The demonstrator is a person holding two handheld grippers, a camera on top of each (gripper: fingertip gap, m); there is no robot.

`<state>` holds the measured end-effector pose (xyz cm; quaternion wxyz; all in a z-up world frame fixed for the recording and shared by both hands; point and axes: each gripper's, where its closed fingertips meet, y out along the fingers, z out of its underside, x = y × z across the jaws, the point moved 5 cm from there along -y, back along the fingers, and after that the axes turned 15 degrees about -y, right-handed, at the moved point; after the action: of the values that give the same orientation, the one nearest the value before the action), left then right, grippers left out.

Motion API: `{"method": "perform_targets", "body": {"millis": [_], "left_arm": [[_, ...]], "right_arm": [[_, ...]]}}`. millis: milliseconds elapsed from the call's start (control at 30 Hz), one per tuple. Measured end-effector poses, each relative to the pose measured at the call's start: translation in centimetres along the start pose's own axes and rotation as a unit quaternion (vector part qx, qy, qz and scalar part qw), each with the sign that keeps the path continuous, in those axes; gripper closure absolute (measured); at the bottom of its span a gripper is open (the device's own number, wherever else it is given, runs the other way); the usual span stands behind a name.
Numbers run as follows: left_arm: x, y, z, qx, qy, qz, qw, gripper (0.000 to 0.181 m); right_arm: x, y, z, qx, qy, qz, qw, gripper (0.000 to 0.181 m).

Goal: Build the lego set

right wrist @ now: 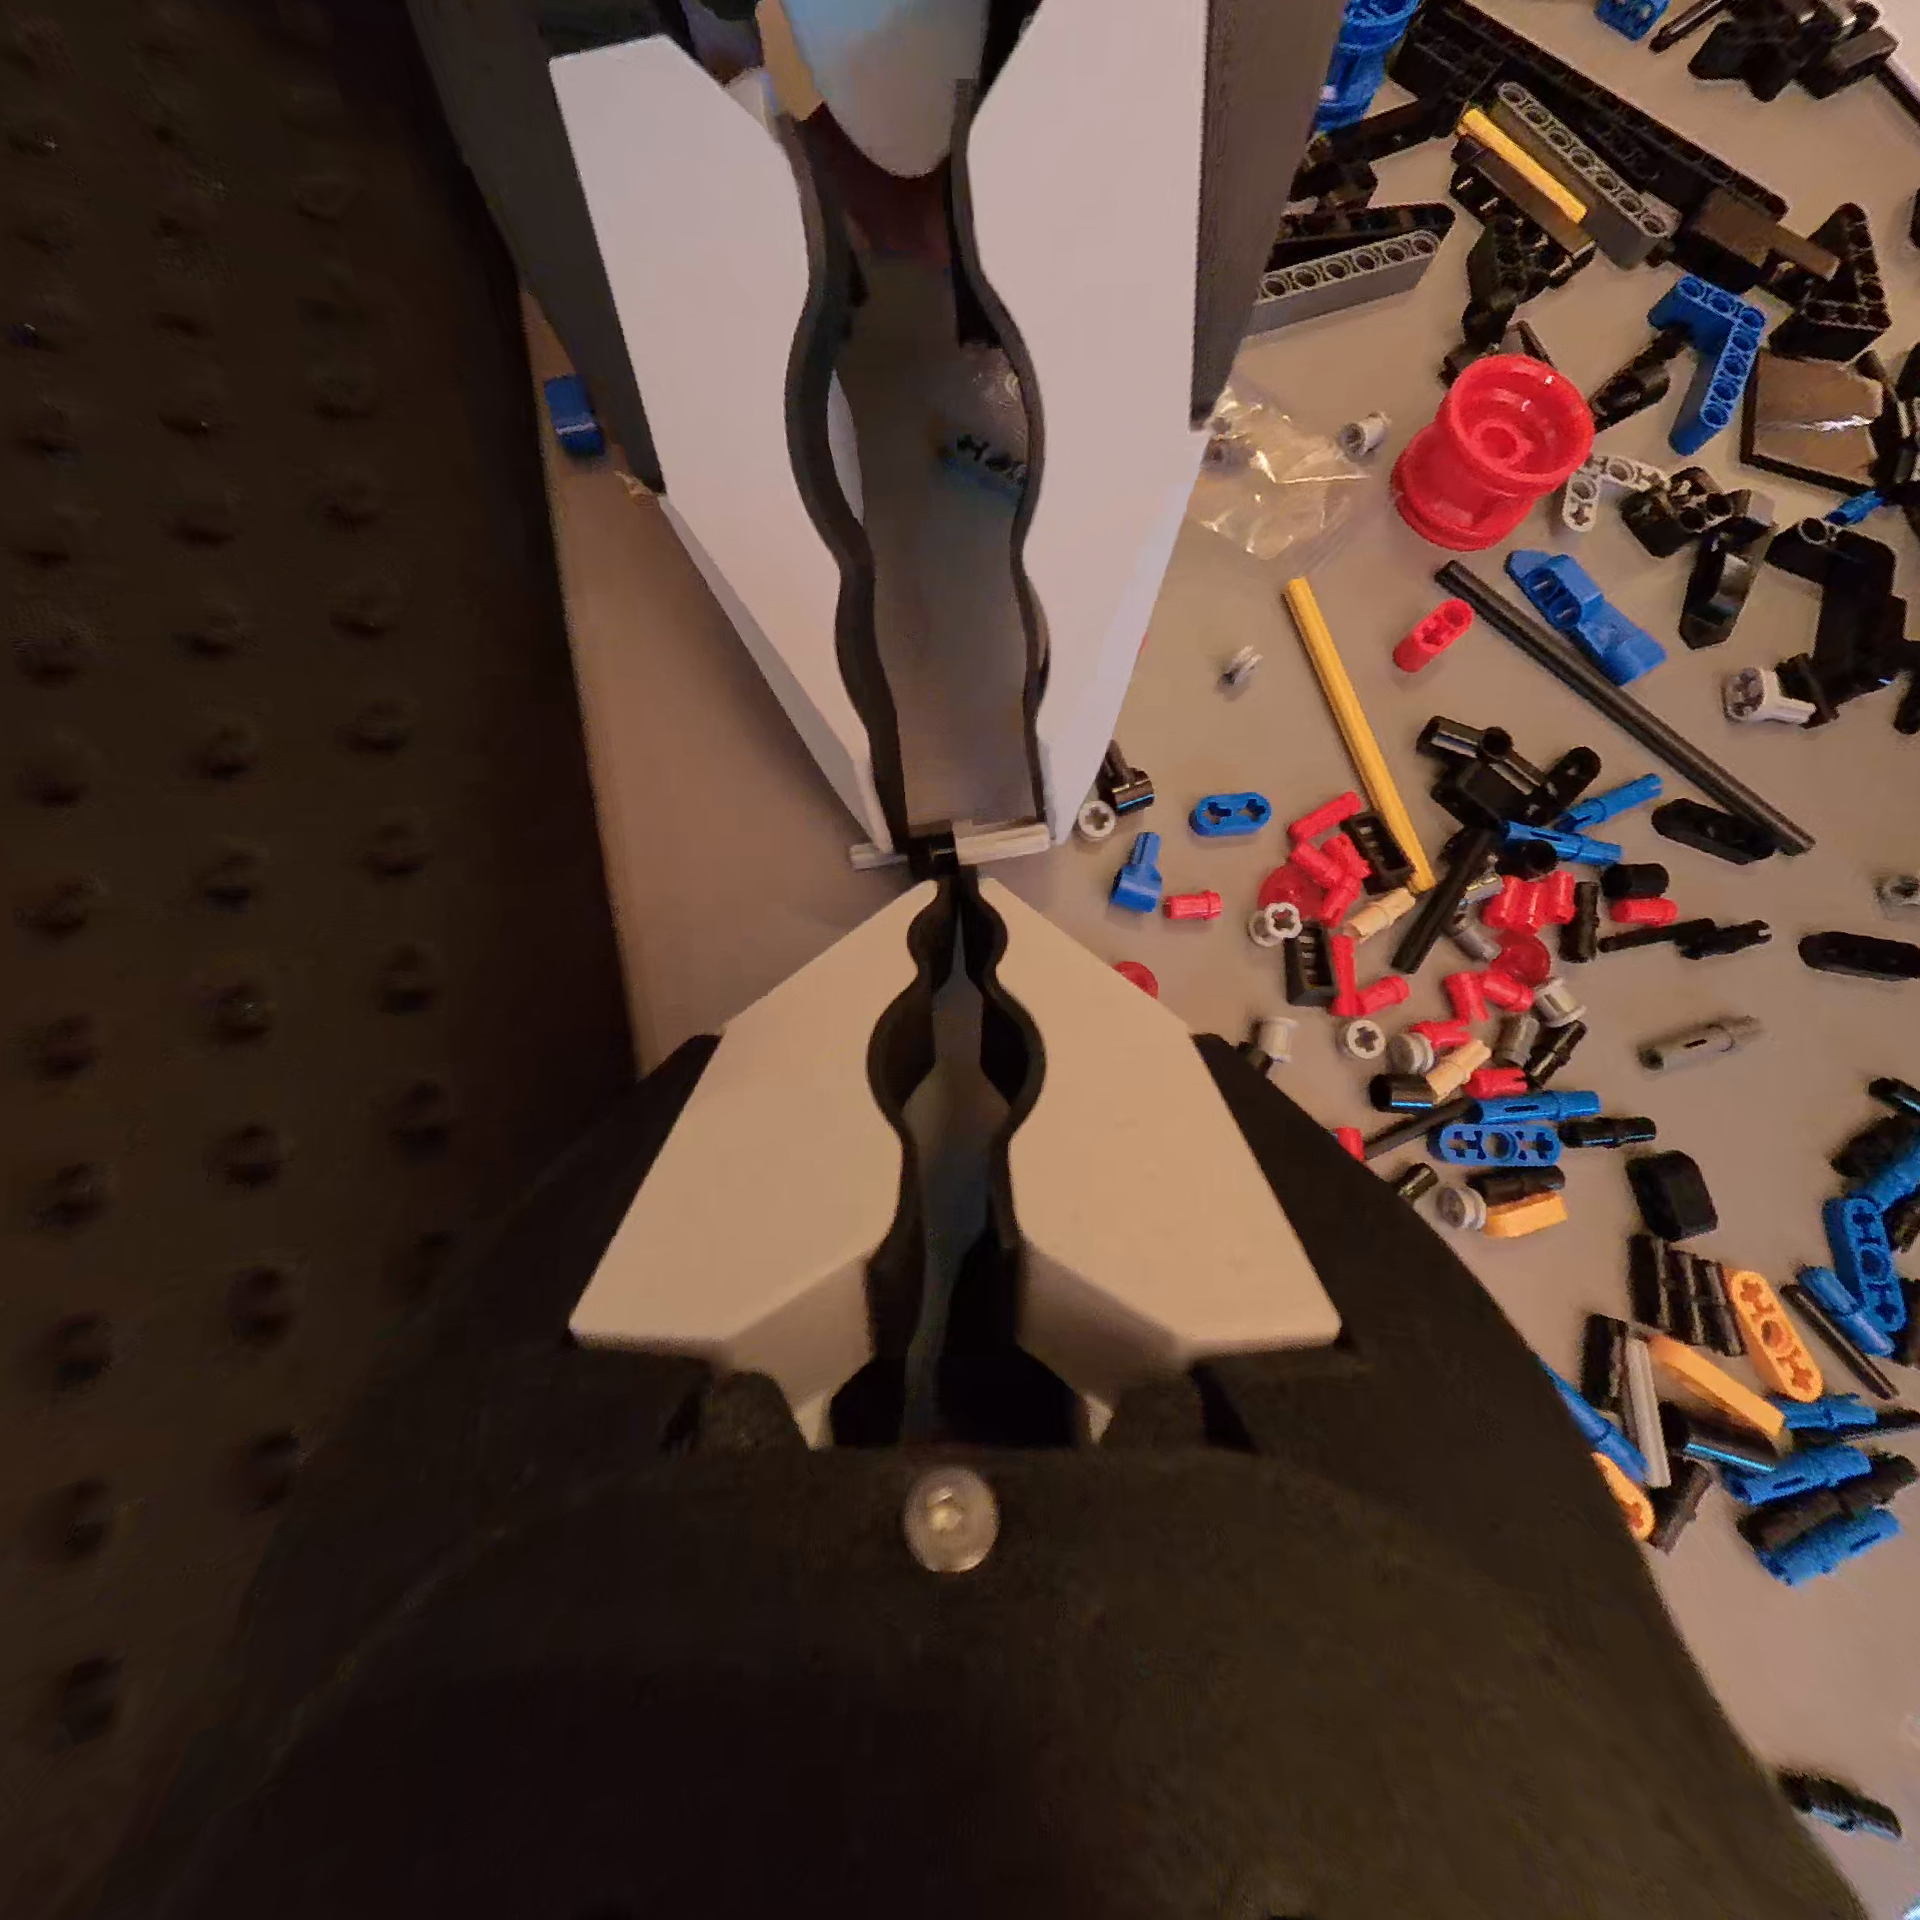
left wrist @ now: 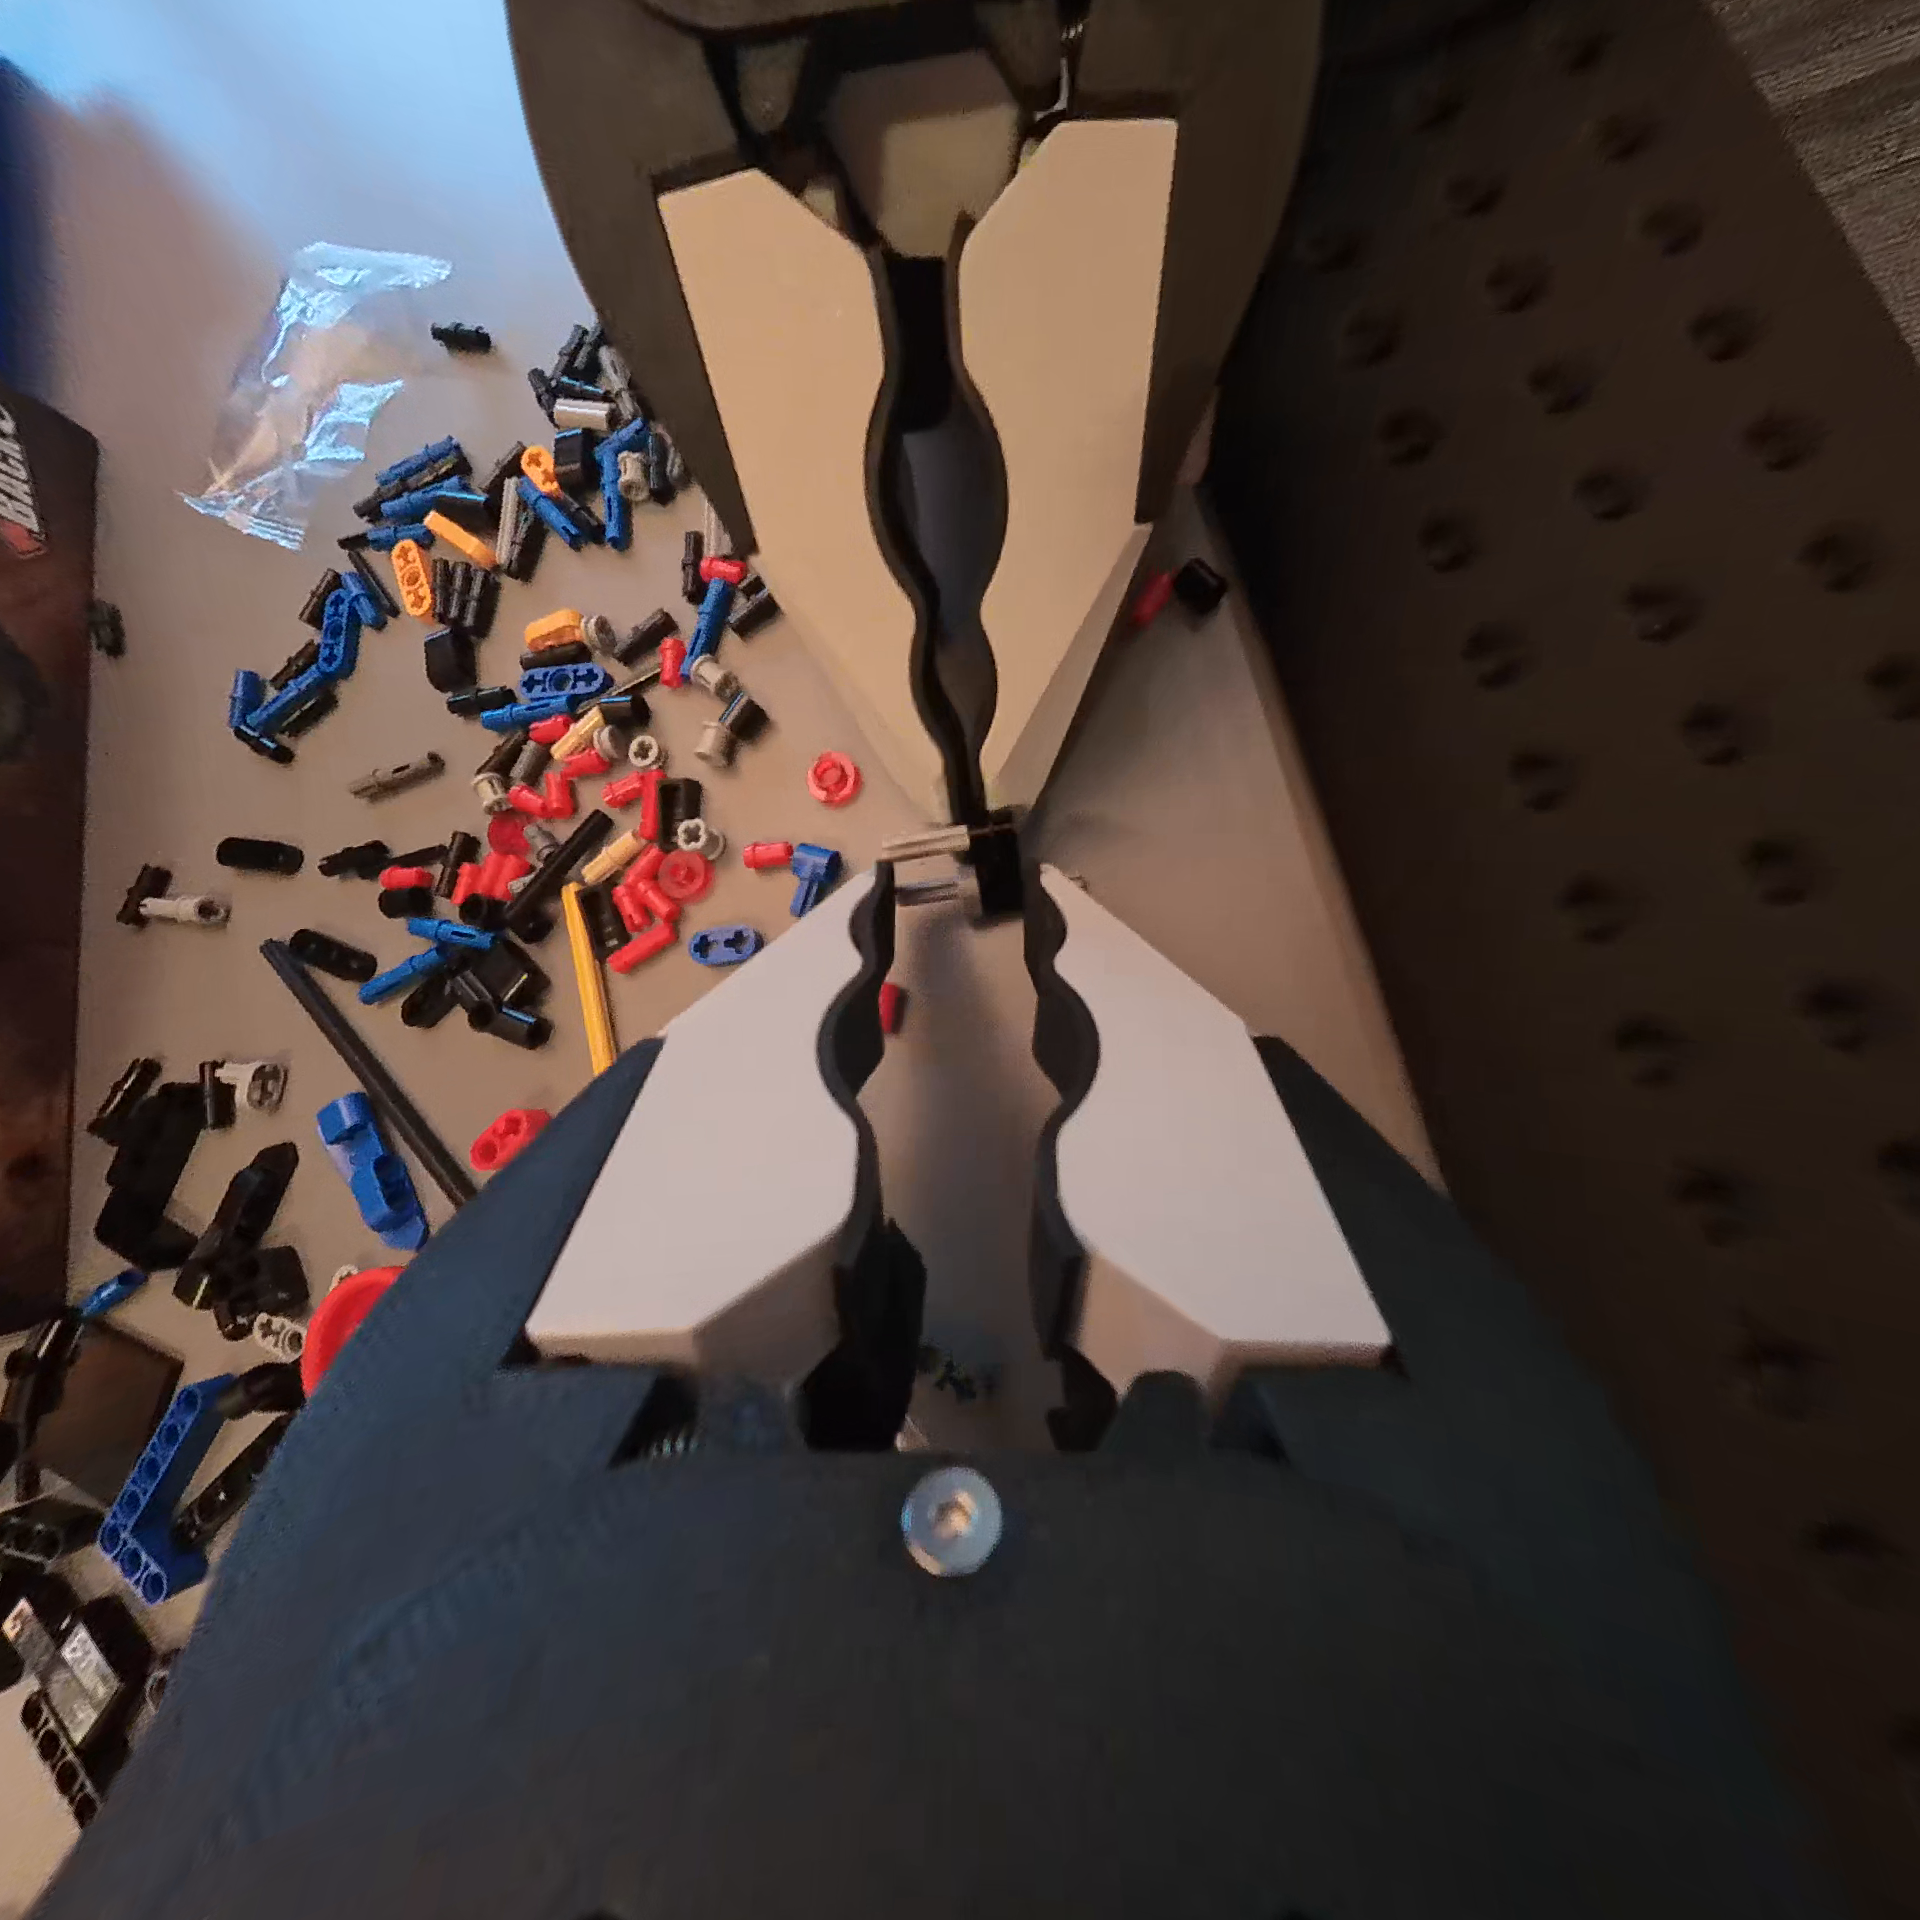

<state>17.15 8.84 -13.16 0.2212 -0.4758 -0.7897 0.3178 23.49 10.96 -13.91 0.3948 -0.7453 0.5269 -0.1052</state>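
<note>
Above the pale table [left wrist: 1164,935], beside a dark studded mat [left wrist: 1558,727], the two grippers are brought tip to tip. A small black connector [left wrist: 995,854] with a grey axle [left wrist: 920,844] through it is pinched by the right gripper [right wrist: 953,902], whose fingers are nearly closed. The left gripper [left wrist: 961,883] is held partly open around the piece; whether it is touched cannot be told. Loose lego parts [left wrist: 520,727] are scattered nearby, a red wheel [right wrist: 1491,449] among them.

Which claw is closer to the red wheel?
Left. The left gripper reaches in from the side where the red wheel lies; the right gripper comes from the far side.
</note>
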Motion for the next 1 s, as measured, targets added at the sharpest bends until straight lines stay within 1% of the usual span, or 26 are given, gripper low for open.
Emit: {"method": "perform_targets", "body": {"millis": [67, 200, 333, 467, 533, 633, 833, 867, 900, 1000], "left_arm": [[0.04, 0.05, -0.01, -0.005, -0.001, 0.002, 1.000, 0.158], [0.01, 0.18, 0.07, -0.023, -0.021, 0.021, 0.999, 0.159], [-0.32, 0.26, 0.03, -0.028, -0.018, 0.034, 0.999, 0.159], [-0.30, 0.31, 0.04, -0.032, -0.020, 0.038, 0.999, 0.159], [-0.29, 0.35, 0.02, -0.033, -0.017, 0.037, 0.999, 0.159], [-0.27, 0.37, -0.02, -0.032, -0.016, 0.039, 0.999, 0.159], [-0.27, 0.38, 0.00, -0.033, -0.012, 0.041, 0.999, 0.160], [-0.30, 0.37, -0.01, -0.032, -0.008, 0.040, 0.999, 0.161], [-0.57, 0.37, -0.08, -0.032, -0.003, 0.045, 0.998, 0.170], [-0.59, 0.40, -0.11, -0.030, 0.006, 0.034, 0.999, 0.170]], "right_arm": [[-0.09, -0.04, 0.03, 0.000, 0.004, 0.008, 1.000, 0.178], [-0.38, -0.26, 0.24, 0.001, 0.016, 0.026, 1.000, 0.163], [-0.18, -0.47, 0.29, -0.011, 0.008, 0.025, 1.000, 0.152], [0.49, -0.72, 0.08, -0.028, -0.014, 0.003, 1.000, 0.150], [0.20, -0.66, 0.27, -0.018, -0.018, 0.015, 1.000, 0.150], [0.15, -0.75, -0.23, -0.028, -0.023, 0.025, 0.999, 0.150], [0.24, -0.73, -0.25, -0.028, -0.025, 0.028, 0.999, 0.153], [0.27, -0.72, -0.28, -0.027, -0.026, 0.029, 0.999, 0.153], [0.26, -0.73, -0.33, -0.024, -0.030, 0.031, 0.999, 0.155], [0.21, -0.73, -0.36, -0.015, -0.037, 0.033, 0.999, 0.155]]}}
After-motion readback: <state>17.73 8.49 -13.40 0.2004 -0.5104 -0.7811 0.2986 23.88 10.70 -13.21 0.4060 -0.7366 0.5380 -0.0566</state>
